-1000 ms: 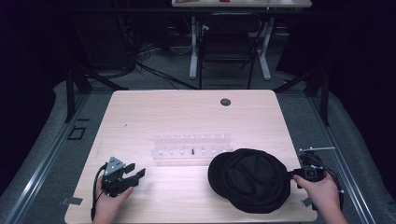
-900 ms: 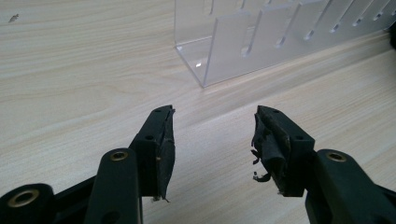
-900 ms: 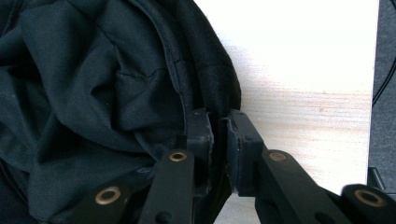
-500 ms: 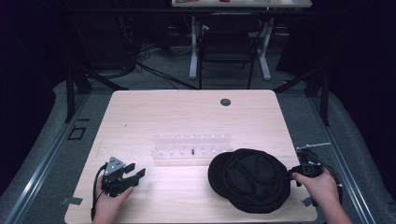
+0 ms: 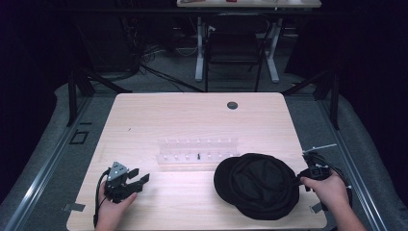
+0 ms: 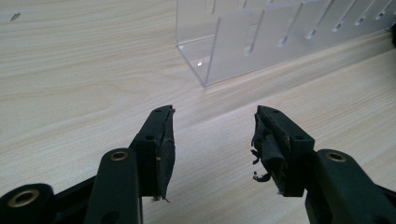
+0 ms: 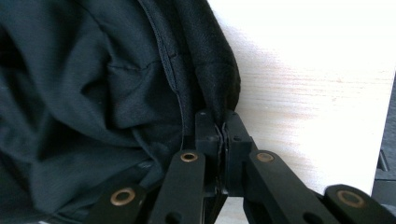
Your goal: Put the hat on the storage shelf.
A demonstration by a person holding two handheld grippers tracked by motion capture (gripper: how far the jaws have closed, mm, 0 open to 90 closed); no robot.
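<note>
Your left hand-held gripper sits lower left of frame on the tabletop, jaws wide apart w/ nothing btwn them; clear slotted rack at centre; black cap lies lower right; your right hand-held gripper has just been closing, now pinched tight on cap's edge.

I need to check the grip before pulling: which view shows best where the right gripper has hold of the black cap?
The right gripper view: its fingers are pinched together on the black cap's edge. The high view shows the whole cap on the table, the grip itself tiny at its right rim.
</note>
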